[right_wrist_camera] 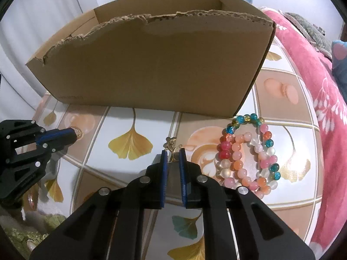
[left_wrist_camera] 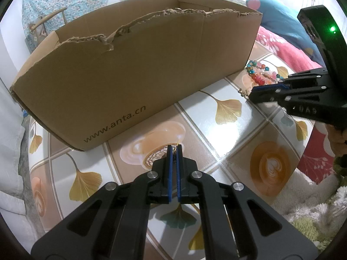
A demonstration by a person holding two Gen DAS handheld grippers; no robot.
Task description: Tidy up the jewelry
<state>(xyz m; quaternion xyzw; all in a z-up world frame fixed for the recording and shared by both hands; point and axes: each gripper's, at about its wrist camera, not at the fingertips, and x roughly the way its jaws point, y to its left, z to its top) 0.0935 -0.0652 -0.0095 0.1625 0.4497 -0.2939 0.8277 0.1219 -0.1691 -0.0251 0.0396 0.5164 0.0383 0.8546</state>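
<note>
A brown cardboard box (left_wrist_camera: pixel 134 69) with a torn top edge stands on the patterned table; it also shows in the right wrist view (right_wrist_camera: pixel 156 65). My left gripper (left_wrist_camera: pixel 174 149) is shut on a small gold piece of jewelry (left_wrist_camera: pixel 174 150), low over the table in front of the box; it also shows in the right wrist view (right_wrist_camera: pixel 76 134). My right gripper (right_wrist_camera: pixel 172 152) has its jaws closed around a gold butterfly ornament (right_wrist_camera: pixel 171 144) that rests on the table; it also shows in the left wrist view (left_wrist_camera: pixel 252 92). Several colourful bead bracelets (right_wrist_camera: pixel 249 153) lie just right of it, also visible in the left wrist view (left_wrist_camera: pixel 262 73).
The tablecloth (left_wrist_camera: pixel 227 110) has ginkgo leaf and coffee cup tiles. A pink floral blanket (right_wrist_camera: pixel 321 86) lies to the right of the table. A fluffy green and white rug (left_wrist_camera: pixel 314 221) lies below the table edge. A wooden chair (left_wrist_camera: pixel 43 23) stands behind the box.
</note>
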